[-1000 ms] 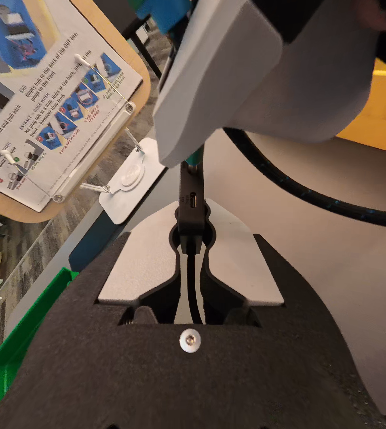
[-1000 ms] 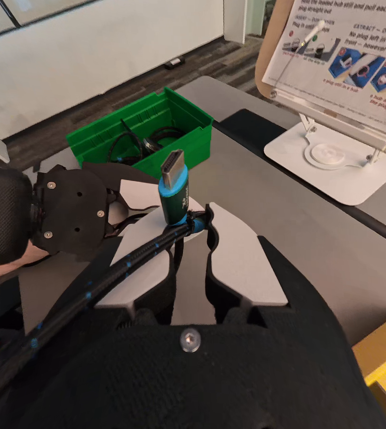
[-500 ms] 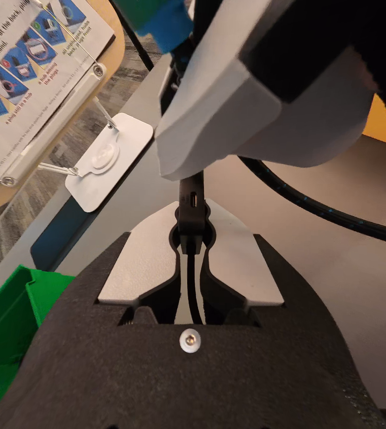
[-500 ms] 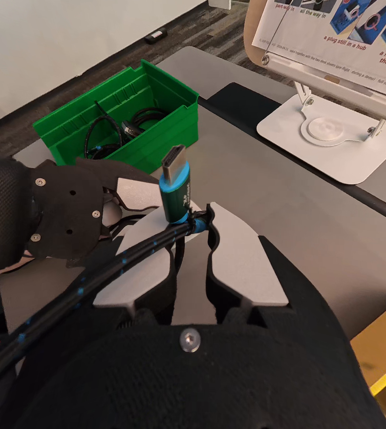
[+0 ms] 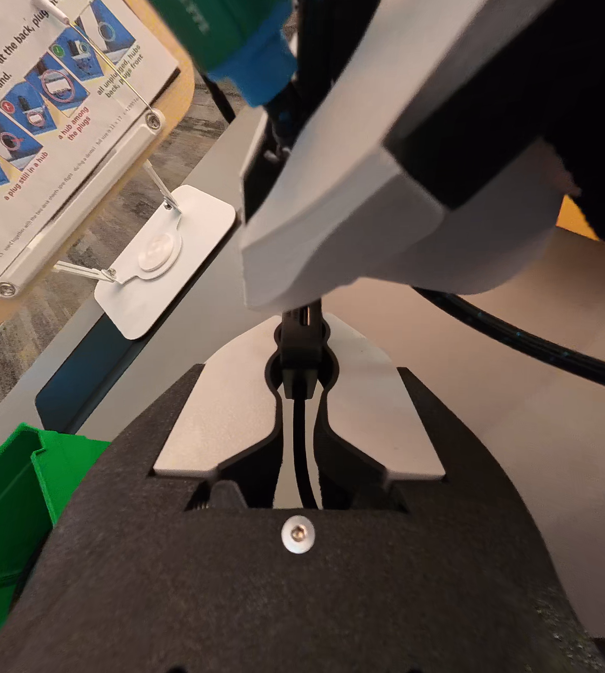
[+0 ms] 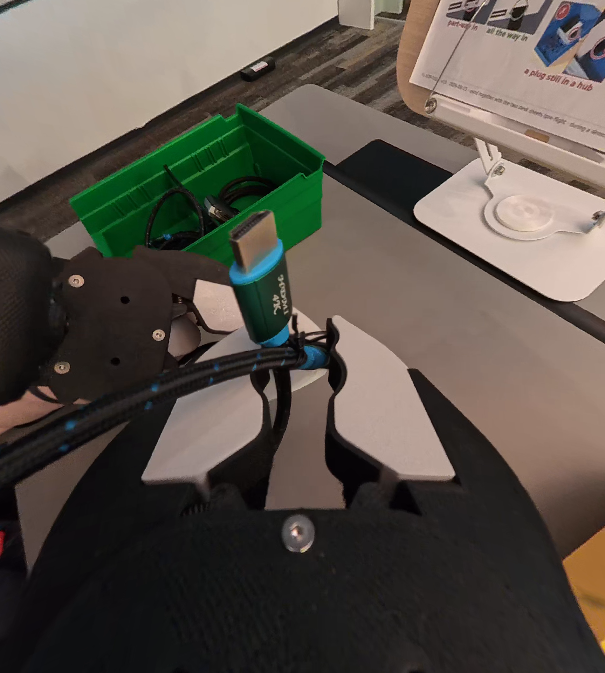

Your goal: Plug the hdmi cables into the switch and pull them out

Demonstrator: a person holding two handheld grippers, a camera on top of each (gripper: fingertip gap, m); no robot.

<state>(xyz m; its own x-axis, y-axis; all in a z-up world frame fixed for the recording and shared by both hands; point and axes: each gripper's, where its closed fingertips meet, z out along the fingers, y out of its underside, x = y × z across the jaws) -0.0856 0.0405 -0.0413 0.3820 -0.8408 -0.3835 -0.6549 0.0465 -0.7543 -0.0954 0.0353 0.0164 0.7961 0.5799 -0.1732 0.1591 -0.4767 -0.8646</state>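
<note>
Surface: grey surface (image 6: 421, 327), wood-look floor beyond.
Left hand-held gripper (image 5: 301, 349): pinching the black switch (image 5: 301, 338), its own thin lead running back between the jaws.
Right hand-held gripper (image 6: 299, 358): clamped on the braided hdmi cable (image 6: 184, 386) just behind the plug (image 6: 259, 276), directly above the switch.
Green bin (image 6: 282, 193): beyond the switch, more cables inside.
Progress: plug bare, not inserted; plugging and pulling both remain.

Printed writing shows on the propped instruction sheet (image 6: 533, 54) and the green HDMI plug (image 6: 262, 287).
</note>
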